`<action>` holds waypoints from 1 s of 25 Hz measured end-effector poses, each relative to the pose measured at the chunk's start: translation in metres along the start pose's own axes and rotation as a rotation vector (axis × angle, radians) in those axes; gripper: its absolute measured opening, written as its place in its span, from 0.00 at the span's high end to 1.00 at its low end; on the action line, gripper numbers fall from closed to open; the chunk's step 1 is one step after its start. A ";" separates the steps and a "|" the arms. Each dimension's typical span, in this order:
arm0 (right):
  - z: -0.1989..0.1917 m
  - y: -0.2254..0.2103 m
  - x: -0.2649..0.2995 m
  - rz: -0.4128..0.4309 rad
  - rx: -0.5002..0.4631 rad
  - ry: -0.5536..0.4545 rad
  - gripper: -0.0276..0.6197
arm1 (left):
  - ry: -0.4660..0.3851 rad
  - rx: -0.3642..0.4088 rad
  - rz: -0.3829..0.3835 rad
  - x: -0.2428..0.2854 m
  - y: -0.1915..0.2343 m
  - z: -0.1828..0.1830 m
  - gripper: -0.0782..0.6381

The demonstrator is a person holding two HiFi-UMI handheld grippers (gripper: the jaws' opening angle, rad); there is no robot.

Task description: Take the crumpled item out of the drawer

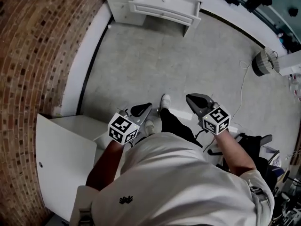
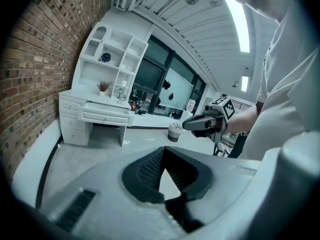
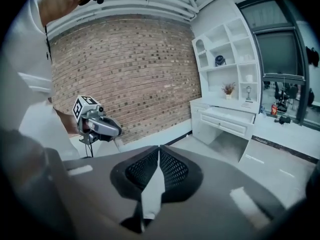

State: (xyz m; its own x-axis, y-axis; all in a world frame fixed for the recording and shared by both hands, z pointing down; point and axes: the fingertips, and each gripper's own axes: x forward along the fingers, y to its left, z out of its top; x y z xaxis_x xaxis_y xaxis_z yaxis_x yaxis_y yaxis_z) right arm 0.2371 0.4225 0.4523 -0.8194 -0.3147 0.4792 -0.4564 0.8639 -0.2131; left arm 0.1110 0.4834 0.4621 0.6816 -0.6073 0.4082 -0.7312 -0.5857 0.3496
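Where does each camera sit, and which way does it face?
Head view: on the head, facing steeply down at the floor; white shirt, left gripper, right gripper show.
Left gripper view: on the left gripper, facing along its shut fingers to the white desk; right gripper shows.
Right gripper view: on the right gripper, facing the brick wall; left gripper shows.
Shared: all show the white desk.

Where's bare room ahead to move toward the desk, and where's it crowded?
Bare floor runs from you to the white desk, bordered on the left by the brick wall. It is crowded at right: a round unit and its cable.
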 end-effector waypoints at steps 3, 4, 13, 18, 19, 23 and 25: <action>0.013 -0.025 0.022 0.002 0.000 -0.015 0.77 | 0.019 0.013 -0.013 0.015 0.021 0.012 0.88; 0.017 -0.035 0.032 0.004 0.000 -0.017 0.77 | 0.027 0.012 -0.008 0.019 0.031 0.016 0.88; 0.092 -0.147 0.111 0.052 -0.037 -0.051 0.63 | 0.053 0.009 0.055 0.075 0.116 0.099 0.88; 0.118 -0.210 0.147 0.057 -0.058 -0.053 0.55 | 0.037 0.021 0.065 0.116 0.151 0.137 0.88; 0.122 -0.221 0.156 0.054 -0.056 -0.051 0.55 | 0.034 0.018 0.063 0.122 0.159 0.142 0.88; 0.138 -0.248 0.185 0.043 -0.039 -0.049 0.51 | 0.032 0.006 0.052 0.133 0.186 0.159 0.88; 0.145 -0.263 0.201 0.029 -0.035 -0.042 0.49 | 0.029 -0.005 0.049 0.135 0.206 0.165 0.88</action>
State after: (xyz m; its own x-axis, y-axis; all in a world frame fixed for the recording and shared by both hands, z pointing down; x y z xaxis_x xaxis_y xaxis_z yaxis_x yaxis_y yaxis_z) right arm 0.1423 0.0755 0.4809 -0.8463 -0.3053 0.4366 -0.4206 0.8859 -0.1957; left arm 0.0569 0.1919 0.4498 0.6442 -0.6194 0.4488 -0.7637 -0.5532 0.3327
